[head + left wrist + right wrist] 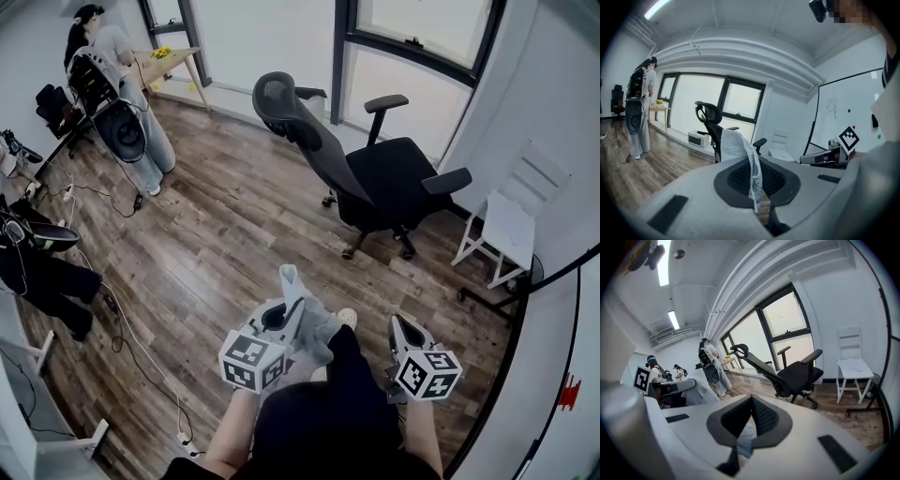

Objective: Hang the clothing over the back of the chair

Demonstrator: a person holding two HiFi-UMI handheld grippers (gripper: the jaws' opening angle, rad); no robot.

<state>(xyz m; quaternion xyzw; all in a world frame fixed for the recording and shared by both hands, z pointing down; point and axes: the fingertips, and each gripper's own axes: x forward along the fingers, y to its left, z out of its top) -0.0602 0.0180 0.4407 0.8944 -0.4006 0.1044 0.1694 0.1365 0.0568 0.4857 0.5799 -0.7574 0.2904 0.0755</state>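
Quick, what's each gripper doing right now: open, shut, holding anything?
Left gripper: shut on the clothing.
Right gripper: shut, tips together; nothing clearly held.

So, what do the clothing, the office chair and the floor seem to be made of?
Clothing: soft fabric, pale grey and matte; it folds and droops limply.
Office chair: the back looks like black mesh on a plastic frame, as a fine grid shows; the seat seems padded fabric.
Floor: brown planks with grain and slight sheen; real wood or laminate, I cannot tell.
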